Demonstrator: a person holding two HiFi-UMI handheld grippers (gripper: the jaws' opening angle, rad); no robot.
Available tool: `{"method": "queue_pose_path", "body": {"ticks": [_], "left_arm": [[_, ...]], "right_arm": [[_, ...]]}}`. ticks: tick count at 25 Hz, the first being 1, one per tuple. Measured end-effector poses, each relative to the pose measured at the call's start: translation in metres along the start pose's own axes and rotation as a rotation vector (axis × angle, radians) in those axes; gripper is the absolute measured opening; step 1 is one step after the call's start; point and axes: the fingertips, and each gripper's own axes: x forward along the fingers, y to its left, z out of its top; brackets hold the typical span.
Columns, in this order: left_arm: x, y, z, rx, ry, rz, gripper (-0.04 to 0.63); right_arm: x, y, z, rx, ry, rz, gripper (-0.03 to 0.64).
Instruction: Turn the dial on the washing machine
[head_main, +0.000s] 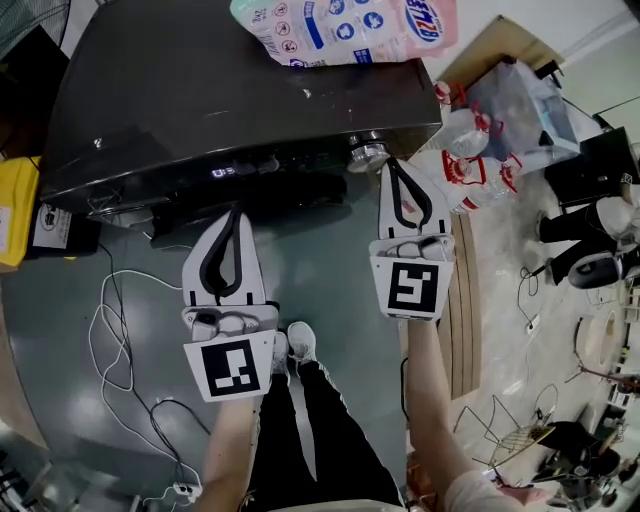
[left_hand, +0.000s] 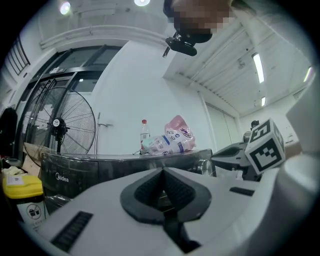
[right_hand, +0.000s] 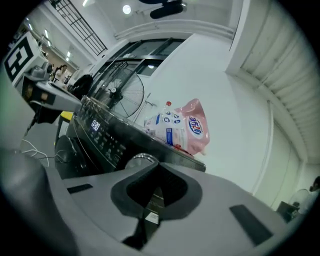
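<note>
The dark grey washing machine (head_main: 200, 90) fills the top of the head view, with its silver dial (head_main: 367, 152) at the right end of the control panel. My right gripper (head_main: 392, 163) is shut and empty. Its tips sit just right of the dial, close to it but apart. In the right gripper view the dial (right_hand: 141, 160) shows just beyond the closed jaws, slightly left. My left gripper (head_main: 236, 212) is shut and empty, held in front of the machine's door, left of the dial. From the left gripper view the dial (left_hand: 206, 167) lies to the right.
A pink detergent bag (head_main: 345, 28) and a bottle (left_hand: 144, 135) lie on top of the machine. A yellow box (head_main: 15, 210) stands at the left and a pack of water bottles (head_main: 480, 150) at the right. White cables (head_main: 115, 340) trail over the floor. A fan (left_hand: 57, 125) stands behind.
</note>
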Motion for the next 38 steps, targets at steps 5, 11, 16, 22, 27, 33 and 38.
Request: {"method": "queue_pose_path", "body": {"ticks": [5, 11, 16, 22, 27, 33, 38], "left_arm": [[0.0, 0.005, -0.003, 0.003, 0.003, 0.01, -0.002], [-0.002, 0.01, -0.008, 0.001, 0.015, 0.021, -0.002], [-0.002, 0.014, -0.008, -0.006, 0.008, 0.031, -0.002], [-0.003, 0.012, -0.009, -0.013, 0.008, 0.03, -0.002], [-0.005, 0.008, -0.013, -0.012, 0.018, 0.016, -0.002], [-0.007, 0.009, -0.014, -0.008, 0.021, 0.013, -0.002], [-0.008, 0.014, -0.017, -0.006, 0.025, 0.016, -0.002]], "right_arm": [[0.005, -0.001, -0.019, -0.023, 0.032, 0.014, 0.003], [0.011, 0.004, -0.025, -0.032, 0.025, 0.028, 0.003], [0.011, 0.006, -0.027, -0.022, 0.038, 0.024, 0.003], [0.012, 0.011, -0.034, -0.046, 0.052, 0.047, 0.003], [0.012, 0.016, -0.04, -0.03, 0.067, 0.049, 0.003], [0.014, 0.027, -0.043, -0.022, 0.08, 0.077, 0.003], [0.013, 0.028, -0.044, -0.01, 0.086, 0.07, 0.003]]}}
